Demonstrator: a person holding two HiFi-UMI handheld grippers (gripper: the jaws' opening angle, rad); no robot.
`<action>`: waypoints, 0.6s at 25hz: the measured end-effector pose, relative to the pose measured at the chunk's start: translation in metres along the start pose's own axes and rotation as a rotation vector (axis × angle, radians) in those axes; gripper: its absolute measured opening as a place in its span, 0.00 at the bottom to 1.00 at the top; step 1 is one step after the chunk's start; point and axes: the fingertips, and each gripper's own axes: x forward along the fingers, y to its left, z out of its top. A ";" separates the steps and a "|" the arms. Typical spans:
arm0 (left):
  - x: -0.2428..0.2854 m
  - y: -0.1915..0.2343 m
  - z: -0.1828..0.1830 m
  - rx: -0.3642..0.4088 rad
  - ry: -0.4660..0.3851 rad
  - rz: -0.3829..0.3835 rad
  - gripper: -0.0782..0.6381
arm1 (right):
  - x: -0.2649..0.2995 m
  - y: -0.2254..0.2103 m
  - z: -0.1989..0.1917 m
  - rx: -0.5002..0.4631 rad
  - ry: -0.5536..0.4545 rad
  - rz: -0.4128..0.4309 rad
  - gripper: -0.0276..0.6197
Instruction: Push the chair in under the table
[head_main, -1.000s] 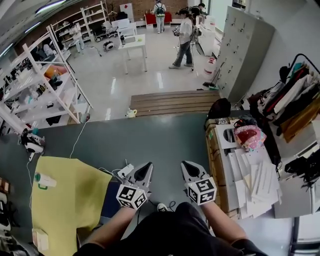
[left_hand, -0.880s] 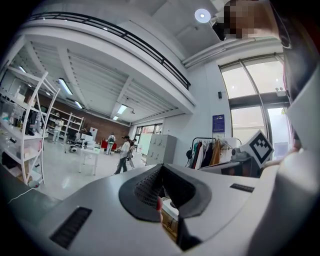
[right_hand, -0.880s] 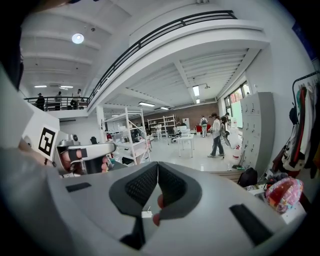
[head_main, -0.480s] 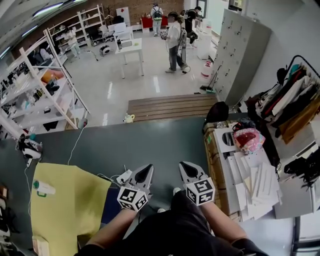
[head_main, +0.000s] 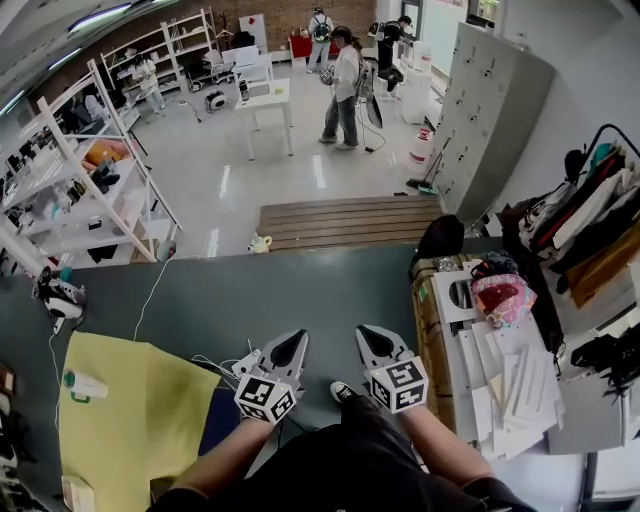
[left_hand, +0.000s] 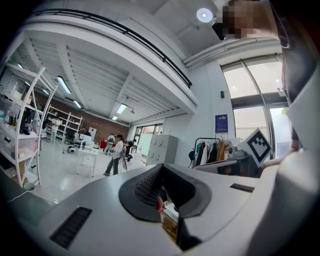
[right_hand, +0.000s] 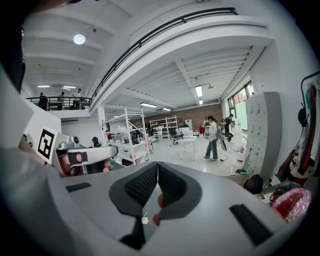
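Both grippers are held out level in front of me, side by side over the grey-green floor (head_main: 300, 290). My left gripper (head_main: 293, 343) is shut with nothing between its jaws, and its own view shows the same (left_hand: 160, 168). The right gripper (head_main: 366, 337) is shut and empty too, as its own view confirms (right_hand: 157, 167). A white table (head_main: 268, 95) stands far ahead on the light floor, also visible in the right gripper view (right_hand: 188, 142). I cannot make out a chair beside it from here.
A wooden platform (head_main: 345, 220) lies across the way ahead. To the left are a yellow sheet (head_main: 130, 410) and white shelving (head_main: 90, 170). To the right are a box stacked with papers (head_main: 470, 350) and grey lockers (head_main: 490, 110). A person (head_main: 342, 90) stands near the table.
I have walked forward: the platform and floor edge have slid toward me. The standing person has stepped left toward the white table. Both grippers stayed shut.
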 end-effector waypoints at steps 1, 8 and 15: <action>0.007 0.003 0.001 0.001 -0.001 0.004 0.12 | 0.007 -0.006 0.003 -0.001 -0.001 0.007 0.07; 0.042 0.042 0.015 0.003 -0.009 0.091 0.12 | 0.062 -0.031 0.028 -0.020 0.011 0.095 0.07; 0.050 0.081 0.021 -0.002 -0.043 0.241 0.12 | 0.118 -0.028 0.042 -0.062 0.021 0.255 0.07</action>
